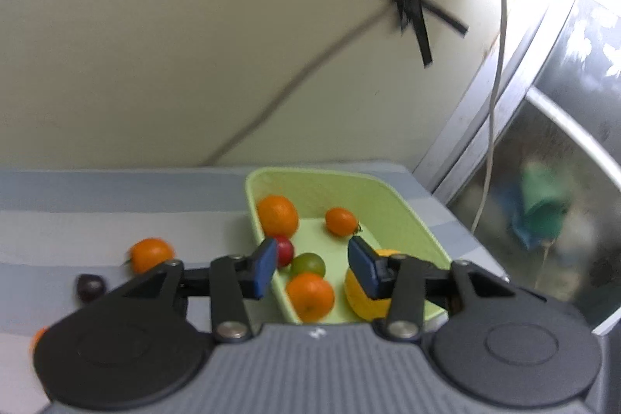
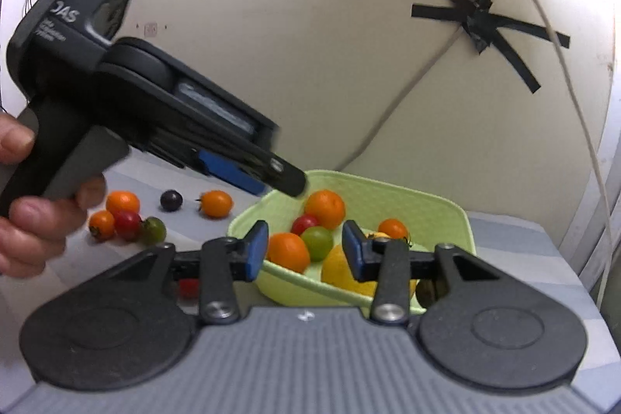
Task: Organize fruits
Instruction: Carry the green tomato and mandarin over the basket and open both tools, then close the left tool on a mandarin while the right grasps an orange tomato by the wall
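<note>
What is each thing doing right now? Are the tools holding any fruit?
Left tool: open, holding nothing, above the tray's near end.
Right tool: open, holding nothing.
Green tray: flat on the striped cloth, partly filled.
Yellow fruit: resting in the tray.
Green tomato: in the tray, among the orange fruit.
Dark purple fruit: loose on the cloth, outside the tray.

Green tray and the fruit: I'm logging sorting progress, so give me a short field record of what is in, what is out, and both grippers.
tray: green tray on striped cloth
in tray: oranges, small tomatoes, yellow fruit
still out: small fruits on cloth, left of tray
left gripper: open, empty, above tray
right gripper: open, empty, at tray's near rim
</note>
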